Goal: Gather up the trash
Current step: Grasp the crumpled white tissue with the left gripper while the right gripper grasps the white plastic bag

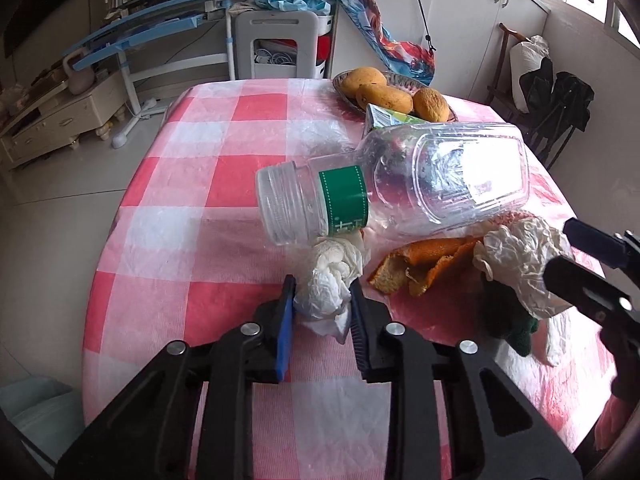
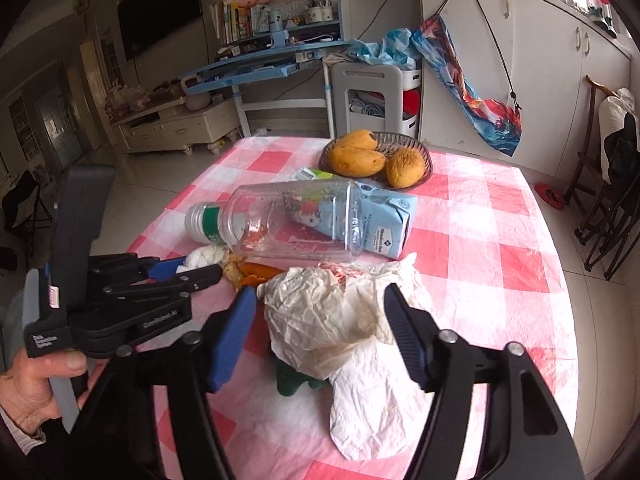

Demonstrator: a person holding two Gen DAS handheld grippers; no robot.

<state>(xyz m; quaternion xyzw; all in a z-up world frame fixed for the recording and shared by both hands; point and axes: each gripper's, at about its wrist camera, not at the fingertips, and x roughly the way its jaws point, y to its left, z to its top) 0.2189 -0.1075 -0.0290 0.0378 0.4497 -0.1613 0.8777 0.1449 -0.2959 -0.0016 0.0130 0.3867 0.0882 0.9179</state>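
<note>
Table (image 2: 500, 208): red-white check cloth | bottle (image 2: 288, 220) lay on its side | carton (image 2: 384, 216) just behind, touching it | peel (image 1: 420, 264) and tissue wad (image 1: 332, 280) in front | crumpled paper (image 2: 340, 320) near edge | fruit basket (image 2: 424, 152) at far side

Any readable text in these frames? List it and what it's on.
Nothing reads cleanly.
Carton: dark round logo with small print, blurred.
Bottle green neck label: white characters, cut off and unreadable.
Left gripper body: embossed word and a small white three-line label, both too blurred.
Book spines on the shelf: too small.
</note>
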